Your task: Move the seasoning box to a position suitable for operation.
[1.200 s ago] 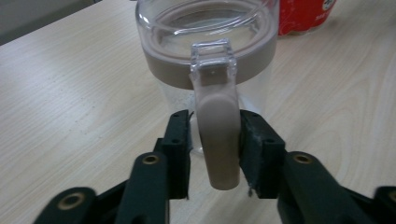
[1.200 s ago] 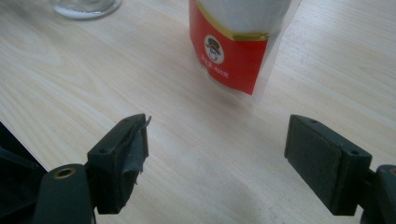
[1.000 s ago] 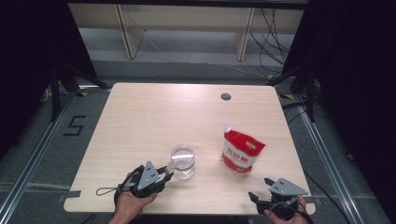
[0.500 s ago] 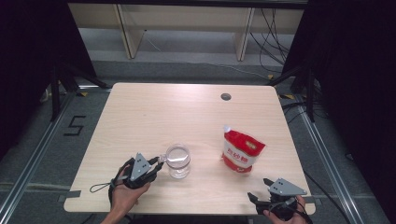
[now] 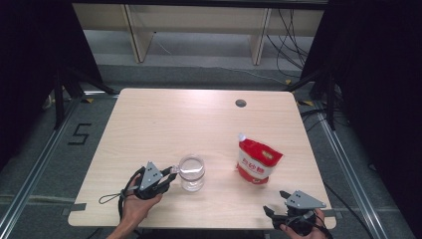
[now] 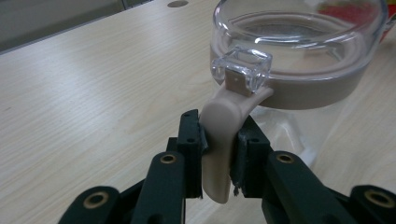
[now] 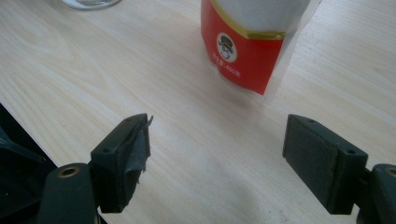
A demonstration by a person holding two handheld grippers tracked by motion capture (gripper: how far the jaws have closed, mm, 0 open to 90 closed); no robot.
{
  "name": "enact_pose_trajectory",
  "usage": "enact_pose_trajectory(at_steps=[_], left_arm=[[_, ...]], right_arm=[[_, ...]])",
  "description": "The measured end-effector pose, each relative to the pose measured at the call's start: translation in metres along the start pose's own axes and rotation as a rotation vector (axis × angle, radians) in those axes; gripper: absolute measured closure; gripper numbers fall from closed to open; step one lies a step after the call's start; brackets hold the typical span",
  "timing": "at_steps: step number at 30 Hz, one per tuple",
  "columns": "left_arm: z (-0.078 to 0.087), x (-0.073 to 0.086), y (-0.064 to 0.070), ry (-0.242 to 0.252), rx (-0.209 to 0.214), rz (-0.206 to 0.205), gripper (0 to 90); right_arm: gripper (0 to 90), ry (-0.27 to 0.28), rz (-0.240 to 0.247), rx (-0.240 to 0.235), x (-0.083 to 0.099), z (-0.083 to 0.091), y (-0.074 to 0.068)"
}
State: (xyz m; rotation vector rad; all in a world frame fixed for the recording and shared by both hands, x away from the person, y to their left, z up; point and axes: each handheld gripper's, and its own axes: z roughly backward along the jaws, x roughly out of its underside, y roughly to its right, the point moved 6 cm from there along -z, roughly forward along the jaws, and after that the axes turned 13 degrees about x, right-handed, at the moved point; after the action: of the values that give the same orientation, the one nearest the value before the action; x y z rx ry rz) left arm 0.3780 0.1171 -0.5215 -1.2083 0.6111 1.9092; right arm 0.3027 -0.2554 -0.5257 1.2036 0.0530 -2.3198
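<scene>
Nearest, the right gripper point(image 5: 294, 210) idles at the surface point(image 5: 199, 124) edge, fingers wide apart. Left gripper point(image 6: 218, 158) is clamped on the jar's latch tab point(image 6: 223, 140); the jar point(image 5: 191, 172) sits just beyond, red pouch point(image 5: 258, 160) farther right.

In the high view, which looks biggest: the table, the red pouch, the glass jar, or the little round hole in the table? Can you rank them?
1. table
2. red pouch
3. glass jar, somewhat smaller than the pouch
4. round hole, by far the smallest
</scene>
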Motion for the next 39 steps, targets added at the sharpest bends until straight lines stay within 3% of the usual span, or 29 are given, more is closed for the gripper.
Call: enact_pose_trajectory(at_steps=[4,6,11,15,19,21,25,29,31,32,33,35,37,39], left_arm=[[-0.002,-0.001,0.006,0.011,0.015,0.009,74.5],[-0.001,-0.002,0.006,0.006,0.018,-0.019,74.4],[-0.001,-0.001,0.009,0.010,0.039,0.000,74.2],[-0.007,0.000,0.020,0.021,0.094,0.008,74.2],[-0.008,-0.002,0.035,0.007,0.139,-0.018,74.2],[-0.009,-0.003,0.042,0.020,0.162,-0.006,74.1],[-0.010,-0.003,0.051,0.006,0.190,-0.014,74.1],[-0.010,-0.004,0.056,-0.005,0.211,-0.018,74.0],[-0.010,-0.004,0.056,0.005,0.217,-0.016,73.9],[-0.010,-0.004,0.055,0.003,0.223,-0.035,73.7],[-0.010,-0.004,0.056,0.005,0.236,-0.020,73.5],[-0.008,-0.003,0.057,-0.006,0.250,0.019,67.5],[-0.005,-0.003,0.056,-0.014,0.241,0.007,48.5],[-0.002,-0.005,0.054,-0.011,0.229,0.008,45.5]], right_arm=[[24.1,0.004,-0.001,0.002,0.000,0.000,0.000],[24.1,-0.002,-0.002,-0.014,0.000,0.000,-0.001],[24.3,0.009,0.001,0.002,-0.002,0.000,-0.001],[24.4,0.000,-0.005,-0.016,-0.002,0.001,-0.003],[24.5,-0.004,0.004,-0.023,-0.001,0.000,-0.003],[24.6,0.010,0.014,-0.011,-0.002,0.000,-0.003],[24.8,-0.007,0.007,-0.029,-0.001,0.000,-0.005],[24.8,0.002,0.017,-0.023,-0.002,-0.001,-0.004],[24.8,-0.003,0.011,-0.032,-0.001,-0.001,-0.004],[24.8,-0.011,0.014,-0.059,-0.001,-0.001,-0.005],[24.8,-0.009,0.017,-0.064,0.000,-0.001,-0.005],[24.8,0.002,0.017,-0.035,-0.001,-0.001,-0.003],[24.8,-0.004,0.013,-0.040,0.000,-0.001,-0.002],[24.8,-0.002,0.007,-0.029,0.000,-0.001,-0.002]])
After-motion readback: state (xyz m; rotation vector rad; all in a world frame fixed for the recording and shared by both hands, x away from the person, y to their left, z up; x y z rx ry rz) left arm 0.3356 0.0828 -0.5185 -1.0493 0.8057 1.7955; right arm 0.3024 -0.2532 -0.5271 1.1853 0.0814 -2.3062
